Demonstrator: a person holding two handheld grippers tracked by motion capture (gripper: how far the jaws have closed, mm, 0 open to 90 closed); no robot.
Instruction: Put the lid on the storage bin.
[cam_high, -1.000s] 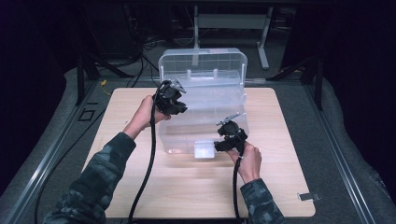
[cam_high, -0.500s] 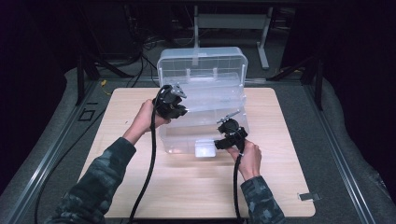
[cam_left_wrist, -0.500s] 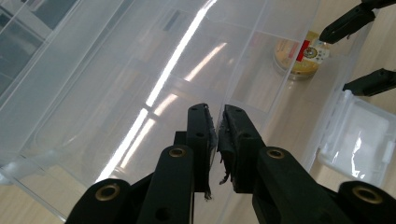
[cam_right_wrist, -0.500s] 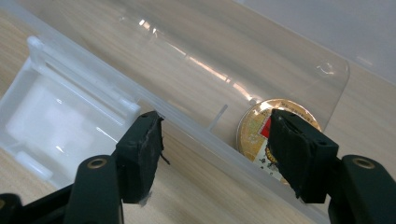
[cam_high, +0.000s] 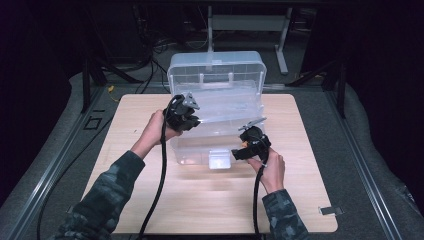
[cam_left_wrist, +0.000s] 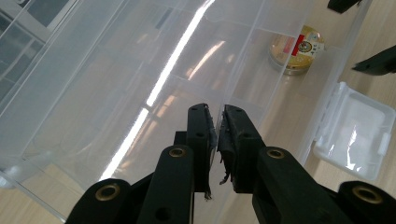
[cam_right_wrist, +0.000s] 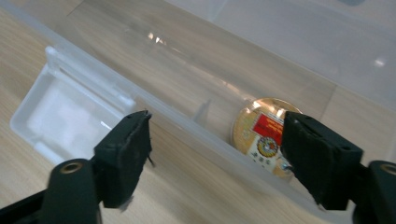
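Note:
A clear plastic box (cam_high: 190, 152) stands on the wooden table (cam_high: 150, 200), its clear lid (cam_high: 220, 75) tilted over it. My left gripper (cam_high: 187, 120) is at the lid's left side, and in the left gripper view (cam_left_wrist: 215, 114) its jaws are shut on the lid's thin edge (cam_left_wrist: 219, 70). My right gripper (cam_high: 242, 150) is at the box's front right, open (cam_right_wrist: 217, 126), straddling the front wall without touching it. Inside the box lies a round gold tin (cam_right_wrist: 264, 135) with a red label (cam_left_wrist: 296, 49). A white latch flap (cam_high: 219, 160) hangs from the front wall.
The table has bare wood in front of the box and to both sides. A small metal clip (cam_high: 330, 210) lies near the front right corner. Dark floor, cables and a desk frame (cam_high: 245, 22) lie beyond the table.
My left gripper has come down and toward the person with the lid's edge in it, so the lid tilts lower. The right gripper has barely moved.

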